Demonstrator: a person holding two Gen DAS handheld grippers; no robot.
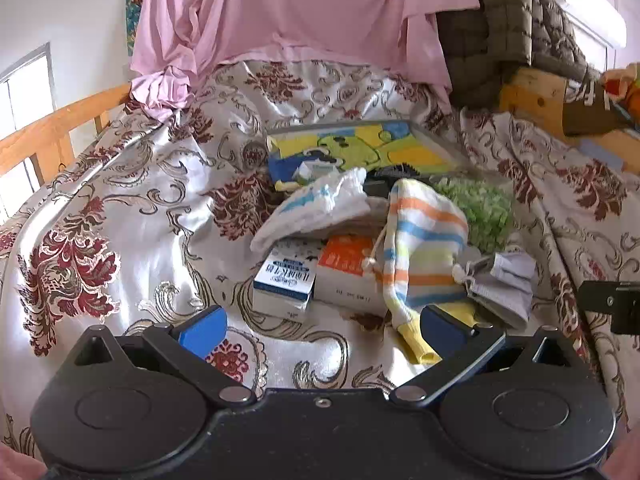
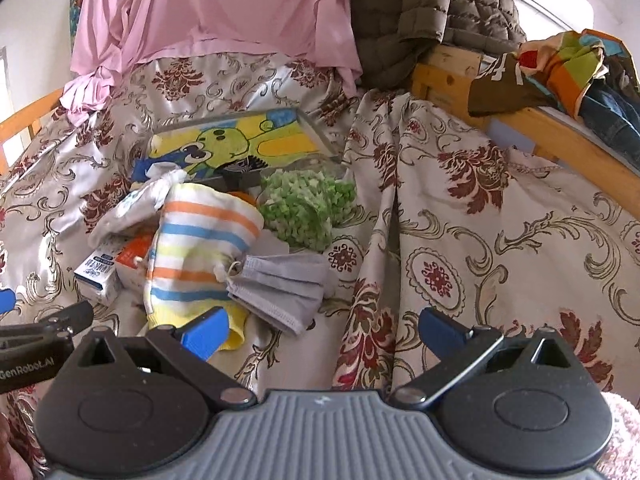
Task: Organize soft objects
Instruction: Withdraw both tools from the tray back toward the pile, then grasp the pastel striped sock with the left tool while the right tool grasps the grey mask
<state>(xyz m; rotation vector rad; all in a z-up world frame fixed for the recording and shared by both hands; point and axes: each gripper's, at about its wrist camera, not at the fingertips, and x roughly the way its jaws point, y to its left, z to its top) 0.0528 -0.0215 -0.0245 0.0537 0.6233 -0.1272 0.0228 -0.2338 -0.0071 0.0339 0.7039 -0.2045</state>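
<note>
A pile of soft things lies on the floral bedspread (image 1: 120, 208). A striped sock (image 1: 424, 248) with orange, blue and yellow bands drapes over two cartons; it also shows in the right wrist view (image 2: 200, 248). A white sock with blue marks (image 1: 320, 208) lies behind it. A grey face mask (image 1: 504, 284) (image 2: 280, 284) lies to the right, and a green fluffy cloth (image 1: 480, 212) (image 2: 308, 208) behind. My left gripper (image 1: 324, 328) is open and empty, just short of the cartons. My right gripper (image 2: 324, 332) is open and empty, near the mask and the sock's toe.
A blue-white carton (image 1: 284, 284) and an orange-white carton (image 1: 344, 276) lie under the socks. A tray with a yellow-green cartoon cloth (image 1: 352, 148) sits behind. A pink sheet (image 1: 280, 8) and a brown quilted jacket (image 2: 432, 12) hang at the back. Wooden bed rails (image 2: 540, 128) border both sides.
</note>
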